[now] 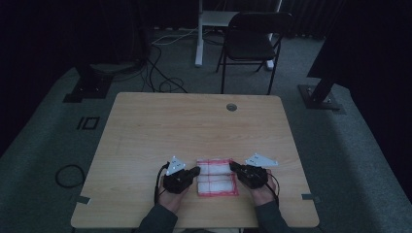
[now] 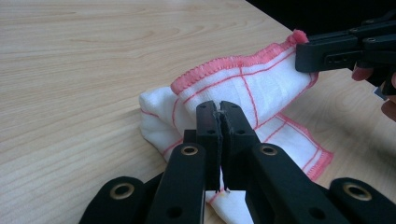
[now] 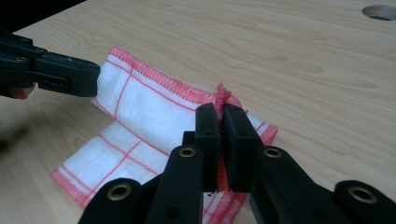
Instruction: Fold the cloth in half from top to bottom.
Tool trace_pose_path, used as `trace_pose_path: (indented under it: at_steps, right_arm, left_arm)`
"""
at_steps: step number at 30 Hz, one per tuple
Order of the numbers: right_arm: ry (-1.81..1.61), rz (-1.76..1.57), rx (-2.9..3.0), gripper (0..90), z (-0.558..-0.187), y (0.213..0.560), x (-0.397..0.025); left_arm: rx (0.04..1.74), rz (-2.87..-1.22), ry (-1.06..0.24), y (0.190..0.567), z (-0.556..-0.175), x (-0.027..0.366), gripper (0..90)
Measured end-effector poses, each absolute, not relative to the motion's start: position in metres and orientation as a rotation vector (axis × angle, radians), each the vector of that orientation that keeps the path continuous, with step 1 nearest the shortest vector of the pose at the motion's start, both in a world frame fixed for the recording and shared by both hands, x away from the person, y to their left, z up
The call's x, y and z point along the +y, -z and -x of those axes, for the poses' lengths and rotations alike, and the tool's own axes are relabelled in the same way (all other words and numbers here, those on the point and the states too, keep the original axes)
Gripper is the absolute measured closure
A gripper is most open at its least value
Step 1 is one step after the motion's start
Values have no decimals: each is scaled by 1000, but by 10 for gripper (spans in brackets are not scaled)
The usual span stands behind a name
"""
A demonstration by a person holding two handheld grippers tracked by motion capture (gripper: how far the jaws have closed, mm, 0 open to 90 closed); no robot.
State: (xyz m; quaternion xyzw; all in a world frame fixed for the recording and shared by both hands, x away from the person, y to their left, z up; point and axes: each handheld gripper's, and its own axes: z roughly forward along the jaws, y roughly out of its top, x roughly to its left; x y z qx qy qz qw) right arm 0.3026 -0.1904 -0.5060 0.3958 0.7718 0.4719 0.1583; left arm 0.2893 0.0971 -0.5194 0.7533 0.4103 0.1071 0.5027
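Lying near the front edge of the pale wooden table (image 1: 145, 126), between the two hands, is a white woven cloth with red grid lines and a pink stitched hem (image 1: 217, 177); it is partly folded, one edge raised off the lower layer. The left black two-jaw gripper (image 1: 195, 171) sits at the cloth's left side; in its own view its jaws are pressed together on a thin pinch of the white fabric (image 2: 233, 93), so it is clenched on the cloth. The right black two-jaw gripper (image 1: 232, 166) sits at the cloth's right side; in its own view its jaws are clamped on the pink hem (image 3: 223, 94), which bunches up just above the tips; it too is grasping the cloth. Each gripper appears in the other's view, biting the far end of the raised edge; a round grommet hole (image 1: 231, 107) lies well apart, toward the table's far edge; a dark folding chair (image 1: 252, 41) stands beyond the table.
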Motion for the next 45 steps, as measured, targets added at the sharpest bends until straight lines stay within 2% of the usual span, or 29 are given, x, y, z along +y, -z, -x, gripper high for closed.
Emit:
trace_pose_path:
  at_steps: [8,18,28,38,45]
  right_arm:
    - [-1365,-1108,2212,860,-293,502,-191]
    - [-1331,-1133,2277,859,-281,519,-193]
    - [-1309,-1139,2273,855,-283,522,-194]
    - [-1364,-1169,2229,729,-279,518,-206]
    - [-1389,-1192,2172,714,-278,513,-216]
  left_arm:
    - [978,-1826,-256,517,-278,99,880]
    - [994,-1849,-235,528,-271,98,864]
    - [1017,-1794,-268,514,-277,108,823]
    - [1018,-1810,-252,519,-277,102,809]
    - [1003,-1850,-239,527,-271,96,803]
